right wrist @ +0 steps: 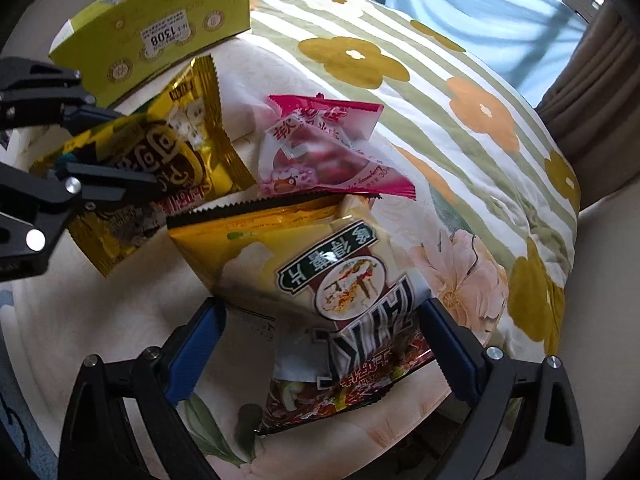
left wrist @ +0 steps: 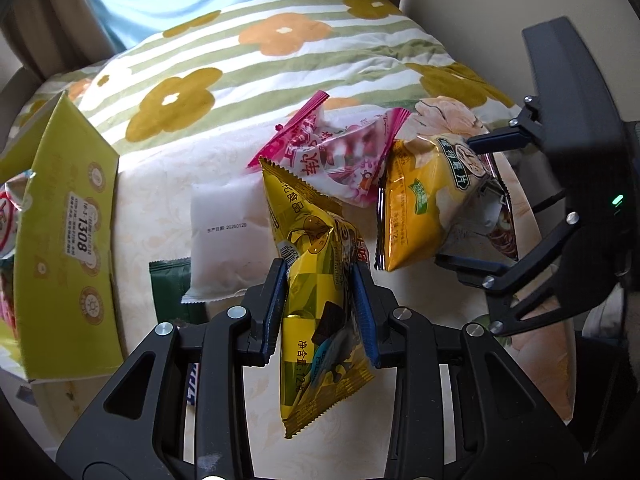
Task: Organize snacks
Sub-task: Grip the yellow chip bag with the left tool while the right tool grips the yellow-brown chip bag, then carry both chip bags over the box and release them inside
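Left claw (left wrist: 320, 300) pinches a crinkly, glossy yellow foil packet (left wrist: 316, 304).

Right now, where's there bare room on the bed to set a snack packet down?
Free: the cream cover between the green box and the white packet, and the striped flower quilt beyond the pink packet. Crowded: the middle, where the checkered yellow packet, pink packet and chips bag overlap.

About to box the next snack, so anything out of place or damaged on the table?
Nothing looks torn or spilled. The loose packets lie in an untidy overlapping heap: the pink packet rests on the white packet, and a green packet is half hidden beneath that one.
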`<state>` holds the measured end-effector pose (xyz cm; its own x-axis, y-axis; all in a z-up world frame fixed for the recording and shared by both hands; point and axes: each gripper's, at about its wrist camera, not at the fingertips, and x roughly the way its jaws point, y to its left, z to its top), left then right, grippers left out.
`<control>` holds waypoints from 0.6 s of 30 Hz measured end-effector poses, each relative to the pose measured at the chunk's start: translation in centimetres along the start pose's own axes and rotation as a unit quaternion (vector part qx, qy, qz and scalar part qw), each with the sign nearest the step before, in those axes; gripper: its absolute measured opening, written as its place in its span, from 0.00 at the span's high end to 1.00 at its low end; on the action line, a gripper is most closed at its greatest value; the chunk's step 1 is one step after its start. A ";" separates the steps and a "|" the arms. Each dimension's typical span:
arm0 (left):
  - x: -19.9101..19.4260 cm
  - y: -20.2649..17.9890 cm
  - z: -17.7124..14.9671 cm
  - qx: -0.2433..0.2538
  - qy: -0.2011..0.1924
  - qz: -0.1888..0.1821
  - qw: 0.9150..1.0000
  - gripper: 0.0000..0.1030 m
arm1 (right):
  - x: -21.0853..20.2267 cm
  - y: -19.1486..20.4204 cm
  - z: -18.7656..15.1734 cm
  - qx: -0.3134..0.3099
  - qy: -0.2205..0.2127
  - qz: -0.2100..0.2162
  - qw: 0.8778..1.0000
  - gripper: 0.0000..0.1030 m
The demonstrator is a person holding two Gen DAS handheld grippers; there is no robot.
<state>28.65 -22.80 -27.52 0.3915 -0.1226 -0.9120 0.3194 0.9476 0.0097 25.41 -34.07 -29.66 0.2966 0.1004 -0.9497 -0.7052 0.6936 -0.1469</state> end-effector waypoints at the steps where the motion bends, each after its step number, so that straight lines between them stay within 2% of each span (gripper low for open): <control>1: -0.2 0.1 0.0 -0.002 -0.002 0.000 1.000 0.71 | 0.2 0.2 -0.1 -0.007 0.002 -0.007 1.000 0.10; 2: -0.4 0.2 0.0 -0.004 -0.003 0.000 1.000 0.71 | 0.4 0.2 -0.2 -0.009 0.006 -0.012 1.000 0.20; 4: -0.8 0.4 -0.1 -0.008 -0.007 -0.001 1.000 0.71 | 0.9 0.1 -0.5 -0.001 0.017 -0.021 1.000 0.35; 8: -1.7 0.8 -0.3 -0.014 -0.015 0.000 1.000 0.71 | 0.1 -0.3 -1.3 0.037 0.005 -0.029 0.999 0.50; 10: -2.3 0.9 -0.5 -0.018 -0.019 0.000 1.000 0.71 | -0.6 -0.2 -1.6 0.055 0.001 -0.028 0.998 0.54; 18: -5.9 2.0 -1.3 -0.033 -0.044 0.002 0.998 0.71 | -4.6 1.2 -1.8 0.105 -0.014 -0.029 0.994 0.55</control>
<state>25.85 -19.75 -22.63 0.4687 -0.1410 -0.8720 0.2613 0.9651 -0.0156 22.00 -34.95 -25.97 0.3538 0.0740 -0.9324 -0.5379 0.8316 -0.1381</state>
